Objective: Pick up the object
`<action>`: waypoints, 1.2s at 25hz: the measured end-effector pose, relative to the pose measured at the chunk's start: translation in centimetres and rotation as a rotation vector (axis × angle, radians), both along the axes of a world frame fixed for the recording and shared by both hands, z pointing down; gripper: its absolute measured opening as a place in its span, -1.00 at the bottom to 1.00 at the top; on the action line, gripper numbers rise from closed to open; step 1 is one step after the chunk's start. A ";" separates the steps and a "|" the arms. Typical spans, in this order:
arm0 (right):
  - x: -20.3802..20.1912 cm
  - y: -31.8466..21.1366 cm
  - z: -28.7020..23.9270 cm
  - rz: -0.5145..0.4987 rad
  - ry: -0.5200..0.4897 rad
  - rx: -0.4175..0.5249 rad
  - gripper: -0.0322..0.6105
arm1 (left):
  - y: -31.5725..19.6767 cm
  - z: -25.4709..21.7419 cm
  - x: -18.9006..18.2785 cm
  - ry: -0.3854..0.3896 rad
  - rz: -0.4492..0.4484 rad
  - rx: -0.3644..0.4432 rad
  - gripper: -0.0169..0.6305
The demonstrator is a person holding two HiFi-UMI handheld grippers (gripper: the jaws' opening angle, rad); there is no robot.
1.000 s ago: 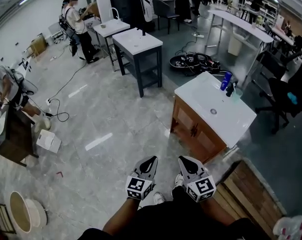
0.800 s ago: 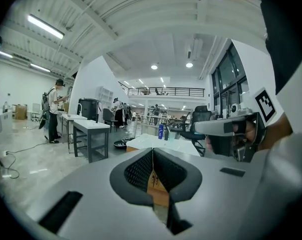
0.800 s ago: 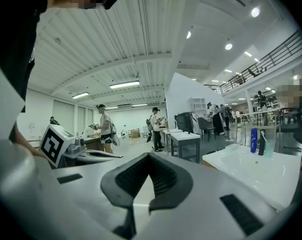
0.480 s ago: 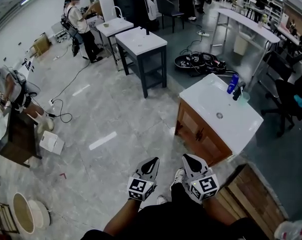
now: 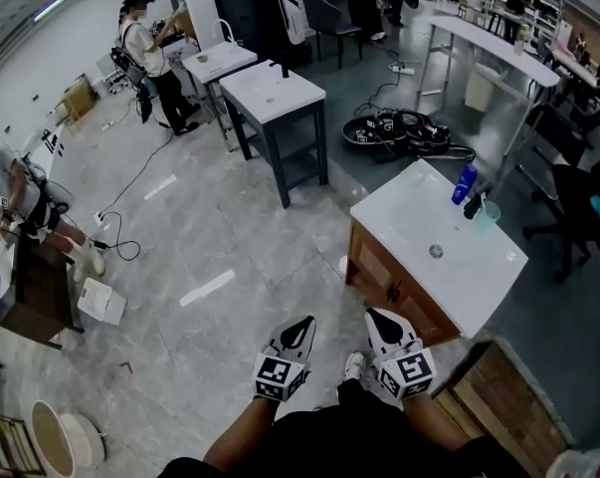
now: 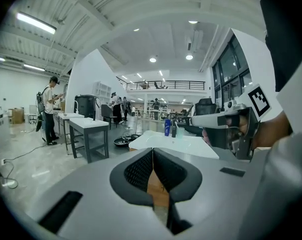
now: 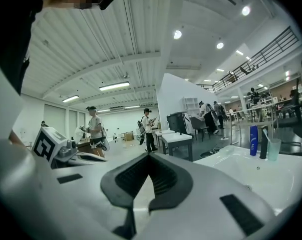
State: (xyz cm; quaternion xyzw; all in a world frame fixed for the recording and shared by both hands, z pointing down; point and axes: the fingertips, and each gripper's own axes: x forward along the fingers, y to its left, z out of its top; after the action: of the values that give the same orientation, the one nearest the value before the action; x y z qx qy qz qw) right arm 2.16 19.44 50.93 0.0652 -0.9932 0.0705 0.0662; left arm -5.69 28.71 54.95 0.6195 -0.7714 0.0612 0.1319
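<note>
Head view: left gripper [image 5: 298, 329] and right gripper [image 5: 379, 325], both closed and empty, are brought nearer the basin counter [image 5: 409, 217] at right; no pickup is begun yet.

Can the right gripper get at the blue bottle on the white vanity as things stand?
Probably not yet. The right gripper, fingers shut, is held near the person's body, while the blue plastic bottle stands at the far end of the white vanity top. Nothing seems to block the way.
</note>
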 end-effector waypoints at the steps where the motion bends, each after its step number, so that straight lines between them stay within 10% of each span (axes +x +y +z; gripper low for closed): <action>1: -0.3 -0.8 0.0 0.004 -0.009 0.005 -0.84 | -0.8 0.1 -0.4 -0.002 0.005 -0.003 -0.88; 30: -4.5 -18.6 0.4 0.096 -0.030 -0.011 -0.84 | -17.7 -0.1 -7.3 -0.002 0.054 -0.034 -0.88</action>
State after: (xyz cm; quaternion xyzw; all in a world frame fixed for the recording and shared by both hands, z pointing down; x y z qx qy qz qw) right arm -2.39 0.79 51.31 0.1112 -0.9894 0.0801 0.0483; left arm -13.01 11.02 54.88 0.6376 -0.7535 0.0783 0.1398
